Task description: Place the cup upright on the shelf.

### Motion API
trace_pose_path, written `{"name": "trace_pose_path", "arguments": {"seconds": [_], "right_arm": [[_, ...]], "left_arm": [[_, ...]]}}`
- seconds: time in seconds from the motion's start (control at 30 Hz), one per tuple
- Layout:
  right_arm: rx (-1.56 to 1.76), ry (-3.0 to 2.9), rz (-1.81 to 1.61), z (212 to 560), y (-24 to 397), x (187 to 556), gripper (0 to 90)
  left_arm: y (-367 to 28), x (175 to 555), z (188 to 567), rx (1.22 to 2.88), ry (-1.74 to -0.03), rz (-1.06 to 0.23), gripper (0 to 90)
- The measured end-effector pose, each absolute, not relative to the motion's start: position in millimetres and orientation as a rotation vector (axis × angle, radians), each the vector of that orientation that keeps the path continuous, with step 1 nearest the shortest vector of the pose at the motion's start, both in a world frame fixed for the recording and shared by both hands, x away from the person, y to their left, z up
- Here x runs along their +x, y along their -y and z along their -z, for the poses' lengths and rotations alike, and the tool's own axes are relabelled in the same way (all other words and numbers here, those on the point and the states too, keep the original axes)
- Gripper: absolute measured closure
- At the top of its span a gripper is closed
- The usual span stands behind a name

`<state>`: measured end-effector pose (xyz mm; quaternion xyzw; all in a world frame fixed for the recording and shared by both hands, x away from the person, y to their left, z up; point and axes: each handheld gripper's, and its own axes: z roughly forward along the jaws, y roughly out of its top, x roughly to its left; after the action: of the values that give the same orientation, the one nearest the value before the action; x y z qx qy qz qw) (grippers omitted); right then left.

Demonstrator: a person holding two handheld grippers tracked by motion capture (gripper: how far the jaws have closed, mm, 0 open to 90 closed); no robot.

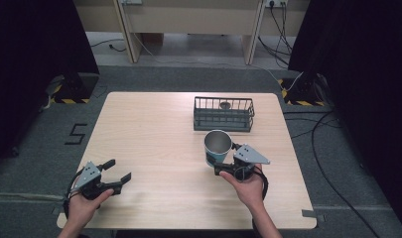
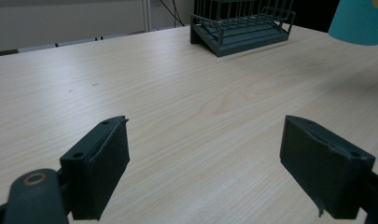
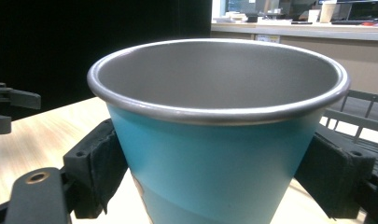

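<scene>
Currently my right gripper (image 1: 219, 165) is clamped on the teal cup (image 1: 217, 147), one black pad pressed to each side of its wall below the steel rim; the cup is upright, mouth open, and appears lifted clear of the table (image 1: 154, 148). It sits right of centre, just near of the wire basket (image 1: 223, 113) at the far edge. My left gripper (image 1: 116, 177) rests at the near left, jaws wide apart, holding nothing. Risk: the cup wall tapers downward, so it may slip through the pads if grip loosens. Risk: a low carry could strike the basket rail and tilt the cup.
</scene>
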<state>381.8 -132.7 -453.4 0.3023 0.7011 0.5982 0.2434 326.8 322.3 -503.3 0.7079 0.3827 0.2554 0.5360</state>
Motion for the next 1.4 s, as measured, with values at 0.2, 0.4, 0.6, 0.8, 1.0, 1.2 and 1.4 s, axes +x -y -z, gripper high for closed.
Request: {"name": "trace_pose_path", "arguments": {"seconds": [0.2, 0.4, 0.6, 0.8, 1.0, 1.2, 1.4], "right_arm": [[0.838, -1.902, -1.630, 451.1, 134.3, 385.7, 17.2], [0.843, -1.880, -1.631, 447.9, 136.2, 390.7, 17.2], [0.853, -1.860, -1.630, 444.3, 137.4, 394.9, 17.2], [0.864, -1.843, -1.623, 441.6, 138.8, 399.9, 17.2], [0.878, -1.822, -1.616, 438.4, 141.7, 405.3, 17.3], [0.898, -1.804, -1.604, 436.5, 145.6, 411.1, 17.2], [0.915, -1.791, -1.592, 433.9, 148.9, 416.7, 17.2]], "left_arm": [[-322.4, 326.9, 503.3, 1.685, -0.912, -0.607, 15.2], [-322.5, 326.8, 503.3, 1.684, -0.912, -0.608, 15.2], [-322.6, 326.8, 503.2, 1.685, -0.913, -0.608, 15.2], [-322.7, 326.8, 503.2, 1.684, -0.913, -0.608, 15.3], [-322.7, 326.8, 503.2, 1.683, -0.913, -0.608, 15.3], [-322.8, 326.8, 503.2, 1.682, -0.913, -0.608, 15.3], [-322.8, 326.8, 503.2, 1.682, -0.913, -0.608, 15.3]]}}
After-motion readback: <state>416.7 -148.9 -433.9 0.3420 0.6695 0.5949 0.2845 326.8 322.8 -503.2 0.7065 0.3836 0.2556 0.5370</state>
